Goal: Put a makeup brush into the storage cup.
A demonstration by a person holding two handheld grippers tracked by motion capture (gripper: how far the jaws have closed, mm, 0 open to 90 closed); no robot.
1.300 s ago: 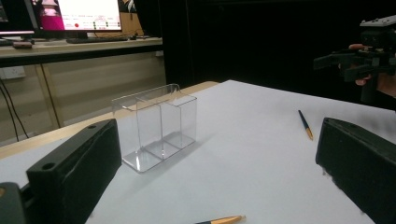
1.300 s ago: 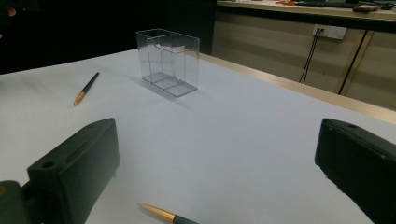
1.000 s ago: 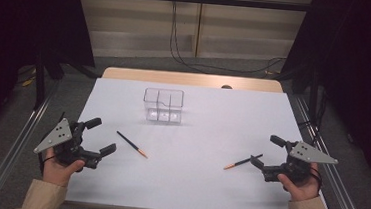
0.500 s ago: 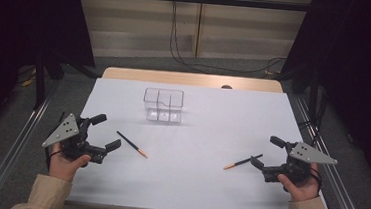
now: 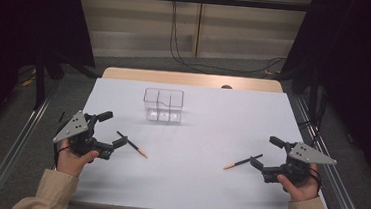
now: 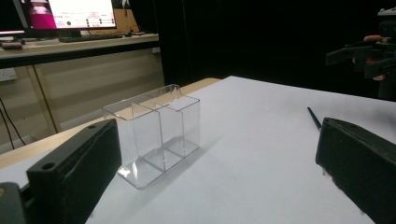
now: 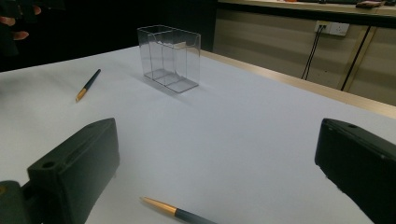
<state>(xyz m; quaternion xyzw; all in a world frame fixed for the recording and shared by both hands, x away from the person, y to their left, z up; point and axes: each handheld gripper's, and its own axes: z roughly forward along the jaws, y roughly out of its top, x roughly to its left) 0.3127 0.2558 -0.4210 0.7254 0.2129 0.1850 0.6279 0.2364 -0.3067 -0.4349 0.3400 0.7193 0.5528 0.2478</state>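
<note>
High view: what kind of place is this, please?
Probably a lab recording booth: black curtains flank a white table, cables run down the back wall, and a monitor sits on a bench.

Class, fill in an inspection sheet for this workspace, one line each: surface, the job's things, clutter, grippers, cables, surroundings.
Surface: white table top, flat, with a wooden strip along its far edge.
Job's things: clear divided container upright and empty at far centre; left pencil and right pencil lie flat on the table, apart from the container.
Clutter: nothing seen.
Grippers: left gripper, jaws open, beside the left pencil; right gripper, jaws open, beside the right pencil; neither holds anything.
Cables: black cables hang down the back wall and trail on the floor.
Surroundings: dark curtains on both sides, metal rails along the table, a monitor on a side bench in the left gripper view.
</note>
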